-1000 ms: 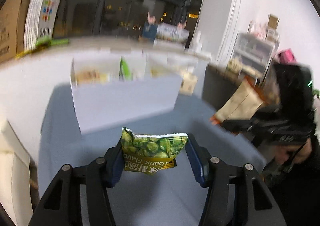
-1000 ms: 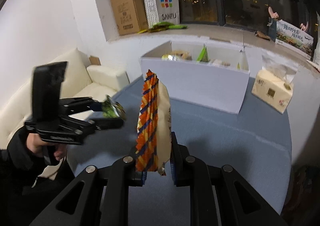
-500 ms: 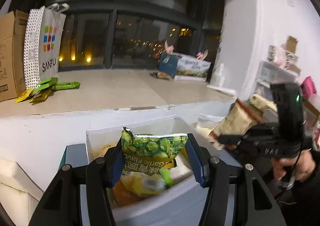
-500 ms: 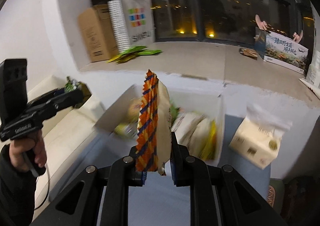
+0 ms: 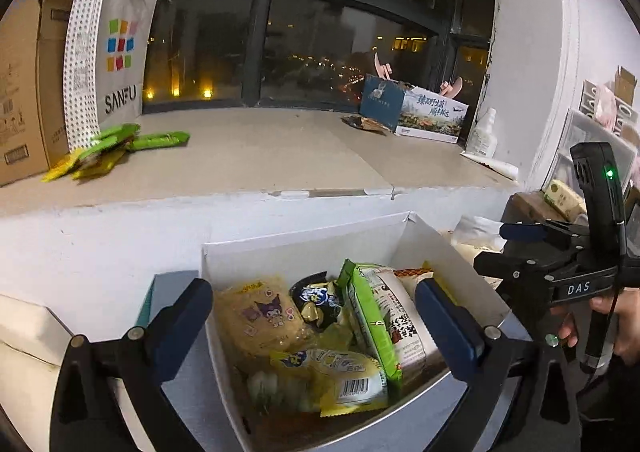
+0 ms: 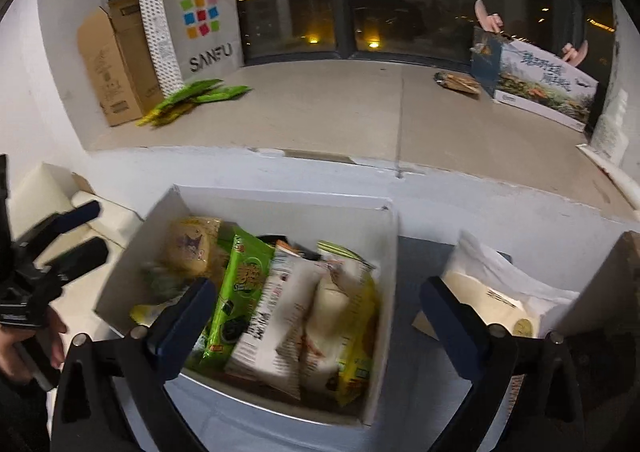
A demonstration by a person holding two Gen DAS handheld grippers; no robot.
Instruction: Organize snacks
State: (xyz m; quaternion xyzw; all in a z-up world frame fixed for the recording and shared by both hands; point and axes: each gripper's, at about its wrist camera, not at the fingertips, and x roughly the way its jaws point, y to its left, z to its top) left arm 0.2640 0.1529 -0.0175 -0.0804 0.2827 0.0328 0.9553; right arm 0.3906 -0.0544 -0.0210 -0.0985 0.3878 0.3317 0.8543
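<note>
Left wrist view: spread, empty left gripper [image 5: 316, 326] above snacks [image 5: 372, 328] in white box [image 5: 304, 248].

White box [image 5: 304, 244] ahead of the tool appeared matt cardboard. Snack packets [image 5: 376, 324] inside were glossy plastic film. Ledge [image 5: 260, 156] beyond looked matt, rough stone. Shopping bag [image 6: 200, 24] was smooth paper.
</note>
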